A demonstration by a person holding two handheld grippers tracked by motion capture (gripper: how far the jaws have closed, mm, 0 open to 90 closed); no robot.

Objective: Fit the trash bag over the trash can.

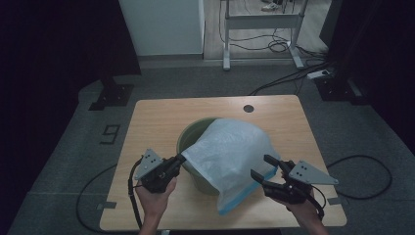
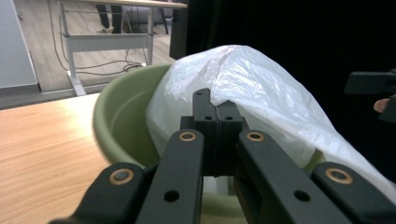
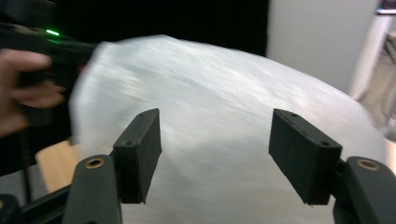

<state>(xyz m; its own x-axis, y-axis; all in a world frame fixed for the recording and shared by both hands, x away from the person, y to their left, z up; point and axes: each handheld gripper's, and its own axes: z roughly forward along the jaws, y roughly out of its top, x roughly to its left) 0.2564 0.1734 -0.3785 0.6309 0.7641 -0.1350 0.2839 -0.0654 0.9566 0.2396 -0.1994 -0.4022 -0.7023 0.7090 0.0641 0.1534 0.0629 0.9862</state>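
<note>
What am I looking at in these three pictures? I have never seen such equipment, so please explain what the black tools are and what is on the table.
There is no robot here. A person holds a hand-operated gripper in each hand, and each has two black jaws and its own small camera.

The high view looks down on a wooden table. On it stands a green basin, and a white plastic bag with a blue edge is draped over it.

The left gripper view looks along the left gripper. Its jaws are closed, pinching the edge of the bag at the basin's rim.

The right gripper view looks along the right gripper. Its jaws stand wide open, close to the bag's other side, holding nothing. That picture is blurred.
</note>
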